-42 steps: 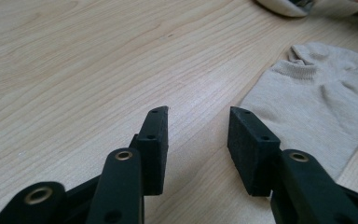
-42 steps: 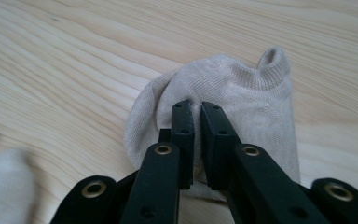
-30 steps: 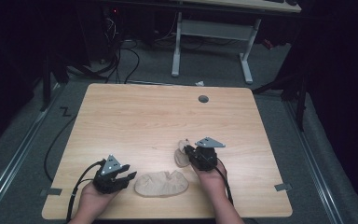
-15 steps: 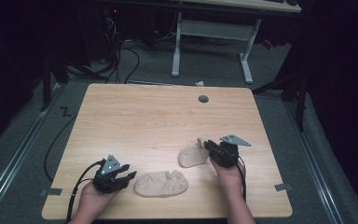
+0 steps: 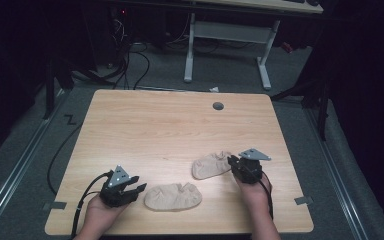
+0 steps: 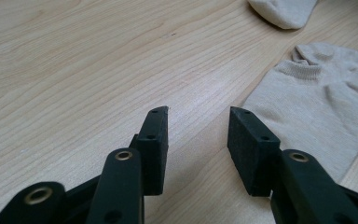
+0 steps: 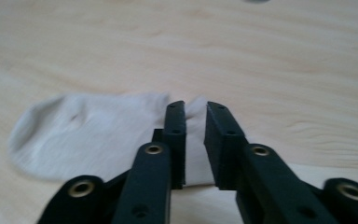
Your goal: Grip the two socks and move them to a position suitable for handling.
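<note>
Two soft beige ankle socks (image 5: 173, 196) (image 5: 211, 166), smooth pale woodgrain table (image 5: 170, 130)

Socks (image 5: 173, 197): plain beige (both alike)
Worktop (image 5: 170, 130): pale wood grain
Jaws: black
Floor (image 5: 30, 145): grey

On the table (image 5: 170, 130), taking the near sock (image 5: 173, 197) as the mark, the second sock (image 5: 211, 166) lies behind it to the right, the left gripper (image 5: 130, 190) just beside its left end, the right gripper (image 5: 236, 165) farther right.
</note>
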`<state>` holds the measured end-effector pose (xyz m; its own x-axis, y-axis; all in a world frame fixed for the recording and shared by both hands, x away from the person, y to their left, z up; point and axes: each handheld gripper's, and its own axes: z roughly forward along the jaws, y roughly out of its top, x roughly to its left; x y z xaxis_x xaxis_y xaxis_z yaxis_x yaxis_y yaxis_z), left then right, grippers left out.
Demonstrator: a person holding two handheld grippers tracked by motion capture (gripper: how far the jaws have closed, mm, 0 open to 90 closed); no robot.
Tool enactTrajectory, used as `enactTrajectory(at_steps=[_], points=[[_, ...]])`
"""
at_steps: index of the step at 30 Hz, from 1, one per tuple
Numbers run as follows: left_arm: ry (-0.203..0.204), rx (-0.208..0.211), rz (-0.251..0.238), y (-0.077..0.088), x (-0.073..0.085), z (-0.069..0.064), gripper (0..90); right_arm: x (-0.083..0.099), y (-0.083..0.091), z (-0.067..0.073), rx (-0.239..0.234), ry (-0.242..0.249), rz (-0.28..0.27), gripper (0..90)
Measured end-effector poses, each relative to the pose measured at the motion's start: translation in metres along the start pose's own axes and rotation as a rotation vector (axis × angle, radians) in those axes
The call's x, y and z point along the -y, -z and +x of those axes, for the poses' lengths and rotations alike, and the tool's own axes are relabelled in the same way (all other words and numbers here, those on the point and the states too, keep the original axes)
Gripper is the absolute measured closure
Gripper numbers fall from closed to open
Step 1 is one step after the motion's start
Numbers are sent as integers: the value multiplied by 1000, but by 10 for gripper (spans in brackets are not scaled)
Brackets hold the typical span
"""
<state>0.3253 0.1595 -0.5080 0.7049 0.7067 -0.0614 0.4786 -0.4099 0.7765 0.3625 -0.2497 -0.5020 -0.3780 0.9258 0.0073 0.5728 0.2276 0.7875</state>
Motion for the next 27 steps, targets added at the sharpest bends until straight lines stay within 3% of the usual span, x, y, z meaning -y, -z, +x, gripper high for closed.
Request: enactTrajectory(at_steps=[3,9,15,27], points=[[-1,0,0,0,0,0,586,2,-10,15,-40,56,54,881],[-4,-4,0,2,0,0,587,7,-25,29,-56,91,137,891],[-4,-6,-2,1,0,1,587,3,-34,45,-88,110,124,892],[-7,-15,7,-3,-1,2,591,-17,-61,106,-175,240,117,873]])
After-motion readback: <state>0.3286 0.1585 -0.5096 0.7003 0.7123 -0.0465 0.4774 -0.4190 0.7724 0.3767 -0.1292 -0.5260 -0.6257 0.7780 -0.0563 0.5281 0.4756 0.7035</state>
